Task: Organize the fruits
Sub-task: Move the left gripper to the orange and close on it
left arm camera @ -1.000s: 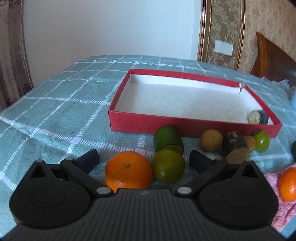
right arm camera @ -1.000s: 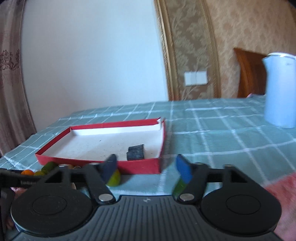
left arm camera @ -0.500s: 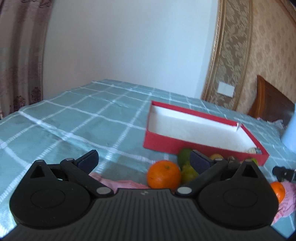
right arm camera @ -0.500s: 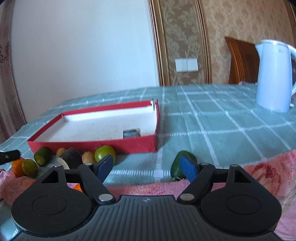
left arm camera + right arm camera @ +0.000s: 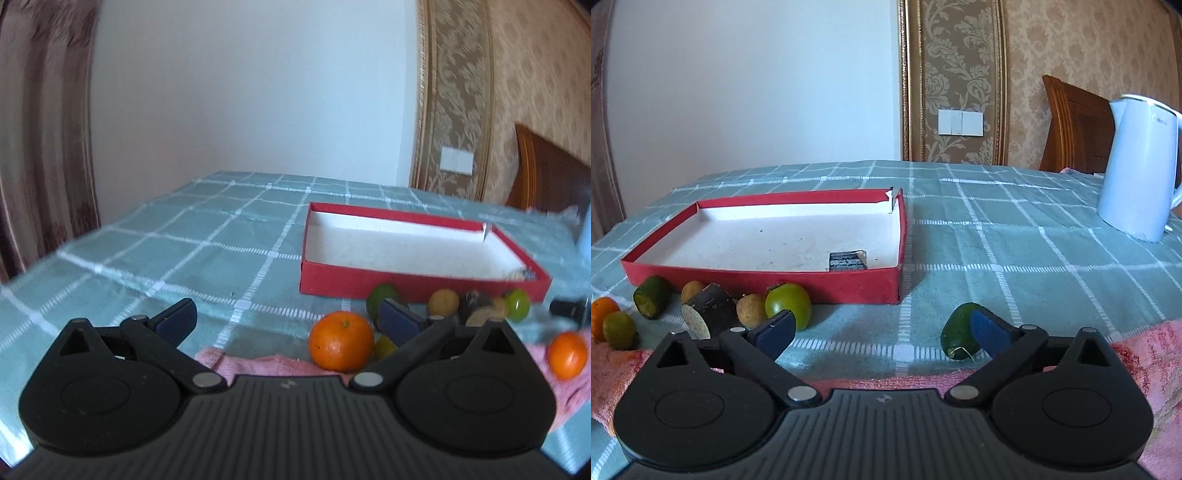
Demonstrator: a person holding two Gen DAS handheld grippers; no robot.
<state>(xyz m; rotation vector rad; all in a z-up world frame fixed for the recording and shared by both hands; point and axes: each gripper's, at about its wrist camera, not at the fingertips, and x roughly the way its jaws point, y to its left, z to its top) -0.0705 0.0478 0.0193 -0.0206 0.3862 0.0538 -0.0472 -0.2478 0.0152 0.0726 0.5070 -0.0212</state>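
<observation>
Red tray (image 5: pixel 768 275) on the counter (image 5: pixel 1015 236), fruit along its near wall.

Your tray holds only one dark striped piece (image 5: pixel 847 261), at 5 o'clock. Outside lie a green tomato (image 5: pixel 788 302), cut dark chunk (image 5: pixel 709 306) and orange (image 5: pixel 340 340). Left tongs (image 5: pixel 286 319) and right tongs (image 5: pixel 882 330) both gape wide, holding nothing. Bare checked cloth runs toward the kettle (image 5: pixel 1141 166) at 2 o'clock.
</observation>
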